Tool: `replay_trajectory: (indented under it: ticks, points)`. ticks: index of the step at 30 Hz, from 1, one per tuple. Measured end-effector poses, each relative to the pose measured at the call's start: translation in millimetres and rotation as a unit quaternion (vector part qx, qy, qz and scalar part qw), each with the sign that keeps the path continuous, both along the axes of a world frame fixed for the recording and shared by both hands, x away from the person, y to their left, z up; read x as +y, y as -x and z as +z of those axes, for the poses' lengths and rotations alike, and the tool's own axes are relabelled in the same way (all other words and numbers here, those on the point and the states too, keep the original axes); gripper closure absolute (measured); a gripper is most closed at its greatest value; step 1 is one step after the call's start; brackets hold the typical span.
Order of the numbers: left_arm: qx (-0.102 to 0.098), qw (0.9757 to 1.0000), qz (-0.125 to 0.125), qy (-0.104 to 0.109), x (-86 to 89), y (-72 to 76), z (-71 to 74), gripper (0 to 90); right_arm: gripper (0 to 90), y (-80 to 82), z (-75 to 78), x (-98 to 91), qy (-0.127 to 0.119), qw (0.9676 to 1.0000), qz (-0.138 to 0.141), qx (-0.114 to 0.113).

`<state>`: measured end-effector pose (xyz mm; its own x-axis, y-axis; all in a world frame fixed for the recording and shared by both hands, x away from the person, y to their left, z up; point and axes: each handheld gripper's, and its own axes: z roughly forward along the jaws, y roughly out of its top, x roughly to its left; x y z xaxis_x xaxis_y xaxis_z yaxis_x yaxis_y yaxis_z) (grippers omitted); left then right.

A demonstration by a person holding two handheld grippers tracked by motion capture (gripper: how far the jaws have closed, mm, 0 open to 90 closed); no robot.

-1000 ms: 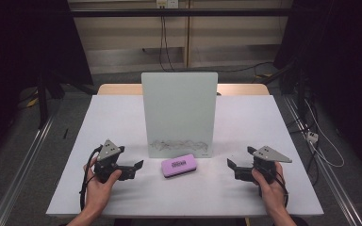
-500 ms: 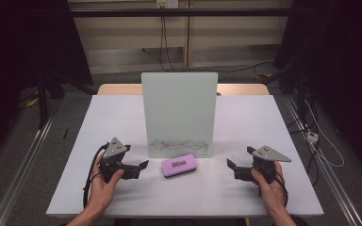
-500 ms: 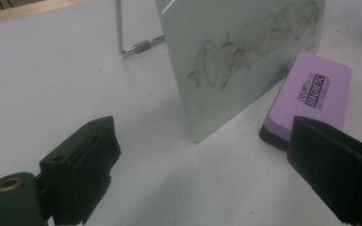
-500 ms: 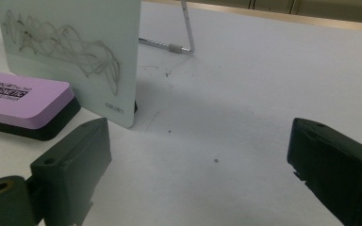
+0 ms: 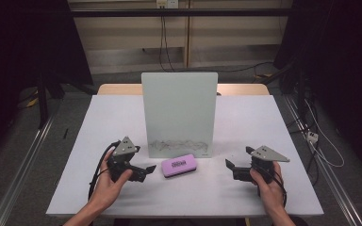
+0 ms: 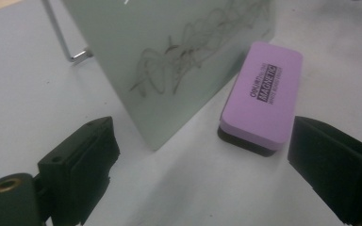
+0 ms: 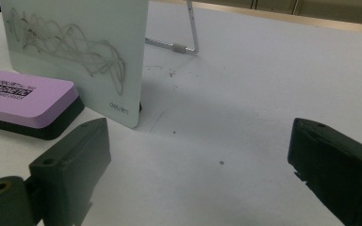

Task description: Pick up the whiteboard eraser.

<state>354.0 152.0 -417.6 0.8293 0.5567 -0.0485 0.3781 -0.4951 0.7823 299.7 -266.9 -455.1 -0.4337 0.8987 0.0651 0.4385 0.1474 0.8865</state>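
- The left gripper [image 5: 143, 170] sits with its jaws wide apart and empty, tips just short of the eraser; since the earlier frames it has slid rightward toward it.
- The eraser [image 5: 179, 165] is a purple slab on a black base (printed "MAGNETIC" on top), lying flat just ahead of that gripper, at the foot of the scribbled whiteboard [image 5: 179, 108].
- The right gripper [image 5: 232, 167], jaws spread and empty, rests well apart beyond the eraser, unmoved.

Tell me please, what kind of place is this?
Probably a lab or recording workspace, not a home: a plain white table with only a scribbled whiteboard and a purple eraser, dark curtains around, and cables on the wall behind.
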Motion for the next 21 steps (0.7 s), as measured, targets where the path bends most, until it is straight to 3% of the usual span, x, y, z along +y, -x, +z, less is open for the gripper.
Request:
replay_trajectory:
  ticks: [1,4,7,9,13,15,16,17,18,20,21]
  points:
    - [0.004,0.9999,-0.010,0.005,-2.8,-0.1,0.8,8.0,6.6,-0.1,-0.1,0.0,0.000,1.0000,0.000,0.001]
    - [0.004,0.9994,-0.032,-0.013,-11.9,-0.2,4.1,7.1,6.5,-0.4,-0.5,-0.1,-0.001,1.0000,0.001,0.001]
    - [0.019,0.9976,-0.064,-0.015,-22.9,-3.2,5.3,7.9,6.5,-0.7,-0.6,0.4,-0.002,1.0000,0.000,0.002]
    - [0.031,0.9944,-0.095,-0.035,-33.3,-6.5,6.1,9.6,6.5,-0.6,-0.7,0.6,-0.001,1.0000,0.001,0.002]
    - [0.035,0.9918,-0.113,-0.049,-43.7,-6.5,3.2,9.8,6.4,-0.7,-0.6,0.8,-0.002,1.0000,0.003,0.001]
    - [0.037,0.9872,-0.136,-0.074,-51.8,-6.6,3.2,10.3,6.4,-1.2,-1.1,0.7,0.001,1.0000,0.006,0.002]
    - [0.037,0.9872,-0.136,-0.074,-51.8,-6.6,3.2,10.0,6.4,-1.2,-1.1,0.7,0.001,1.0000,0.006,0.002]
    - [0.032,0.9859,-0.135,-0.094,-54.7,-5.8,5.2,10.2,6.4,-1.3,-1.3,0.7,0.001,1.0000,0.006,0.002]
    - [0.043,0.9837,-0.150,-0.089,-57.2,-7.6,4.6,10.2,6.4,-1.3,-1.3,0.7,0.001,1.0000,0.006,0.002]
    - [0.045,0.9814,-0.158,-0.100,-62.9,-9.1,5.9,10.6,6.4,-1.1,-1.1,0.7,0.000,1.0000,0.006,0.002]
    - [0.047,0.9807,-0.164,-0.095,-65.9,-10.4,4.8,10.6,6.4,-1.1,-1.1,0.7,0.000,1.0000,0.006,0.002]
